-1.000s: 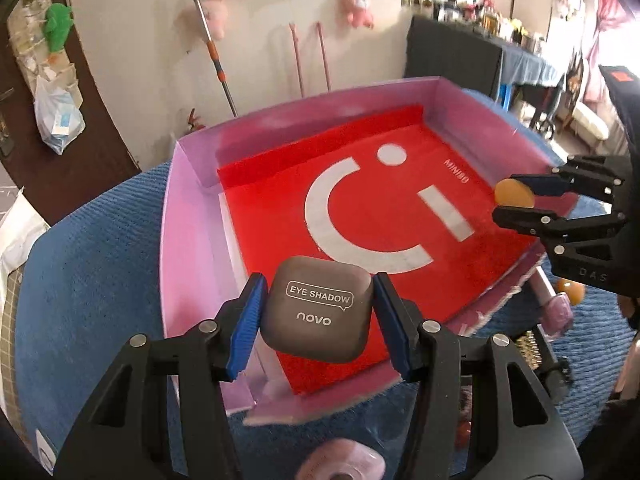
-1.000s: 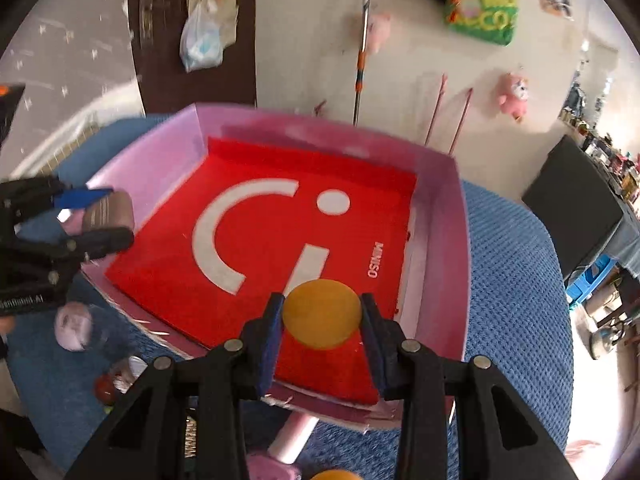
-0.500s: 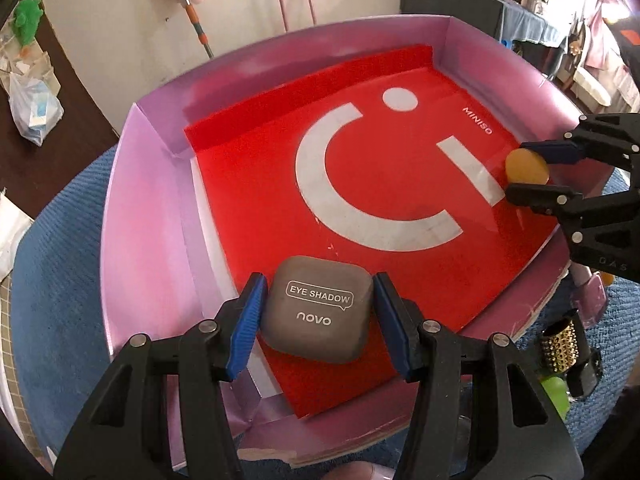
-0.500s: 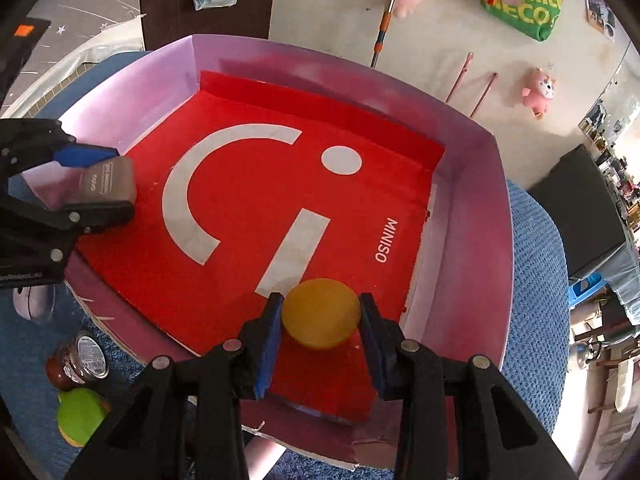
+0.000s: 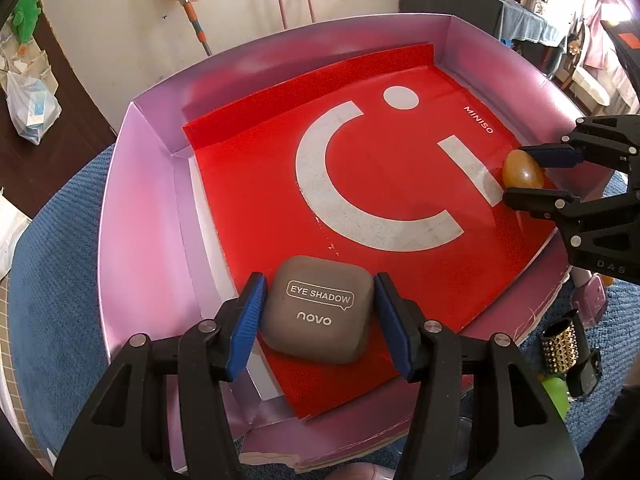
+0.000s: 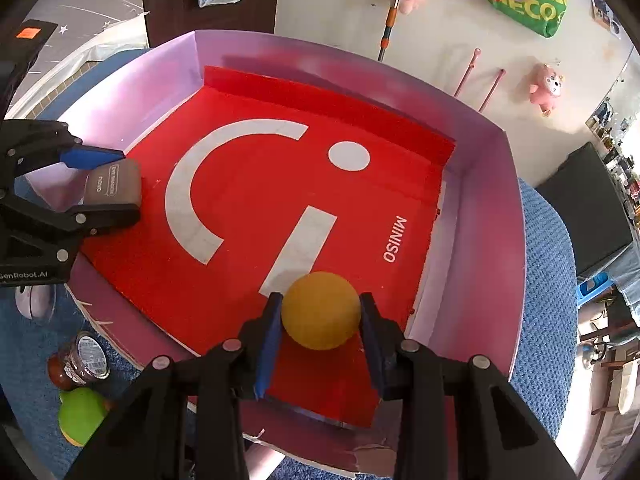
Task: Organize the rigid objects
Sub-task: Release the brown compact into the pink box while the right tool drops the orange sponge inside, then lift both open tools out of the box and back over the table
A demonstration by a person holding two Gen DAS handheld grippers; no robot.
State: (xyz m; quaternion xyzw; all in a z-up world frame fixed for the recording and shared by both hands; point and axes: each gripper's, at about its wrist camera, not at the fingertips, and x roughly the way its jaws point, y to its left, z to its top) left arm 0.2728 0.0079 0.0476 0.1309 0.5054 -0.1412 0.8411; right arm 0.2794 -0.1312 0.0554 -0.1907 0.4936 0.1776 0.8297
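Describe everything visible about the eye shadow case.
The eye shadow case is a rounded-square compact in matte grey-brown, looks plastic, lid closed, printed "EYE SHADOW" and "novo" in white. It lies flat, lid up, low over or on the red liner near the pink box's left corner, clamped on two sides by the left gripper's blue-padded jaws.

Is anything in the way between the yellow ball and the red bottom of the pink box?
Nothing visible. The round yellow ball, pinched in the right tongs, sits low over bare red lining of the pink cardboard box. The grey eye shadow case is far across.
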